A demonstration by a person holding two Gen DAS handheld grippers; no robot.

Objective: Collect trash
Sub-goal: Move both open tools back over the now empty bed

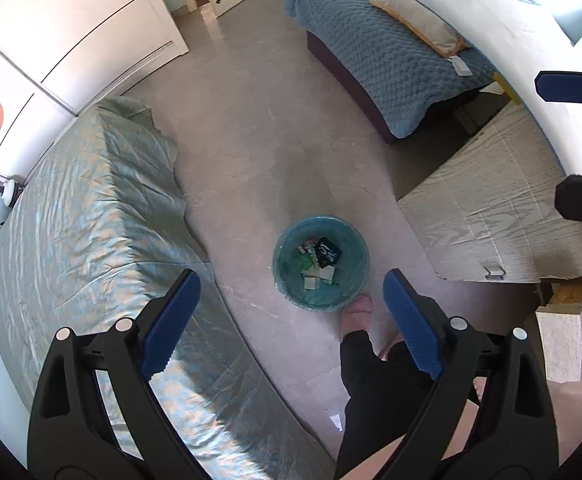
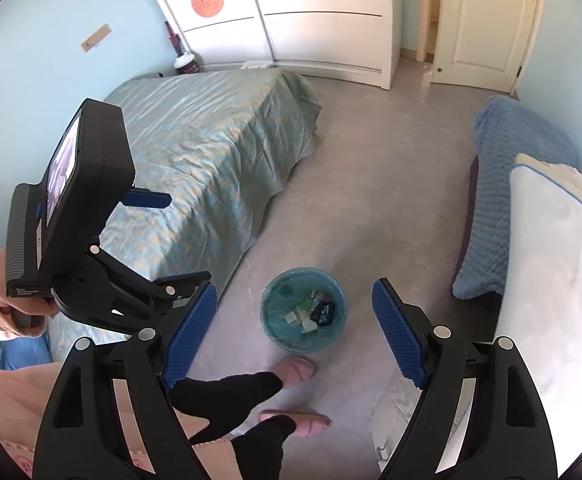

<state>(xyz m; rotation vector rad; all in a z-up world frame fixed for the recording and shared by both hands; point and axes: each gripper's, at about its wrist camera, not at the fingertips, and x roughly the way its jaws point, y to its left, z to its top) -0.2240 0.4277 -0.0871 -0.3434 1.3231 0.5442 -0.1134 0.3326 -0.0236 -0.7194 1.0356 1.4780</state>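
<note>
On the left the green-covered bed (image 1: pixel 91 216); left tongs (image 1: pixel 291 304) gape wide, empty. Between them on the floor sits the bin (image 1: pixel 321 264), trash (image 1: pixel 317 260) already inside. Right tongs (image 2: pixel 294 324), likewise wide and empty, hang above it, likely after dropping

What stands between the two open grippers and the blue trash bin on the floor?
Nothing visible. The trash bin stands on bare floor, seen straight between the open fingers of the left gripper and of the right gripper. Only the person's foot rests just beside it.
</note>
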